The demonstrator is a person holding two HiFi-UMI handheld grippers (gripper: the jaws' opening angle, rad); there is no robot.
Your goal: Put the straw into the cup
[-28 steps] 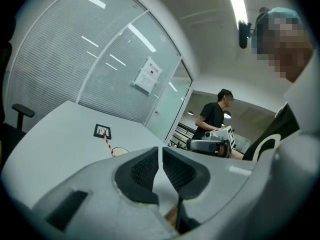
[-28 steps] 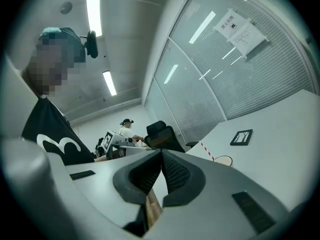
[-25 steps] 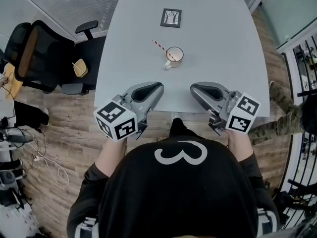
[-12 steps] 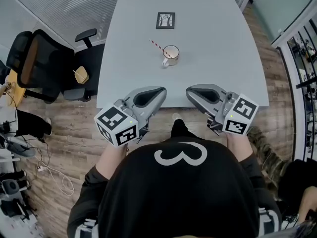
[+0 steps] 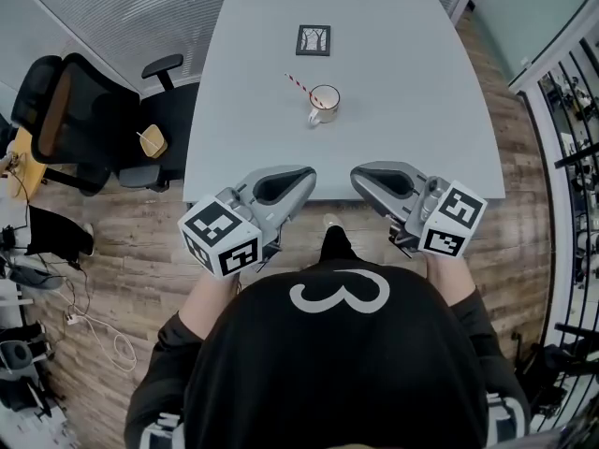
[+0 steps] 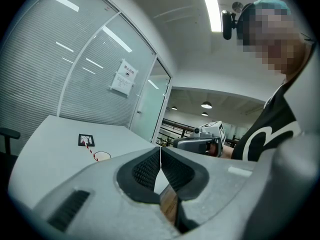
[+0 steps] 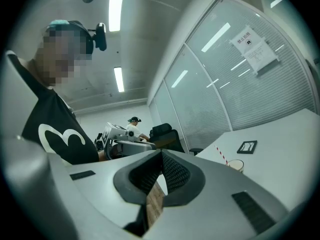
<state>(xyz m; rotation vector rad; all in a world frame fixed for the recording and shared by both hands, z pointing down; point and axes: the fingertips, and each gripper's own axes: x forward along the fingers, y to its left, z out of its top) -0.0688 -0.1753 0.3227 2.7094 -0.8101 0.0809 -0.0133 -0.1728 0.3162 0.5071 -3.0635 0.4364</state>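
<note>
A white cup (image 5: pixel 325 102) with a handle stands on the grey table (image 5: pixel 402 73), and a red-and-white striped straw (image 5: pixel 303 87) leans in it toward the upper left. The cup (image 6: pixel 102 156) and straw (image 6: pixel 91 149) show small in the left gripper view; the cup (image 7: pixel 235 165) and straw (image 7: pixel 221 155) show again in the right gripper view. My left gripper (image 5: pixel 305 173) and right gripper (image 5: pixel 360 173) hover at the table's near edge, tips turned toward each other, well short of the cup. Both are shut with nothing between the jaws.
A small framed black-and-white picture (image 5: pixel 313 40) lies beyond the cup. A black office chair (image 5: pixel 84 110) stands left of the table on the wooden floor. Glass partitions with blinds run behind the table. A railing is at the right (image 5: pixel 571 120).
Both grippers have drawn slightly back toward the table's near edge and closer together. The cup and straw stay put; the view has shifted a little.
</note>
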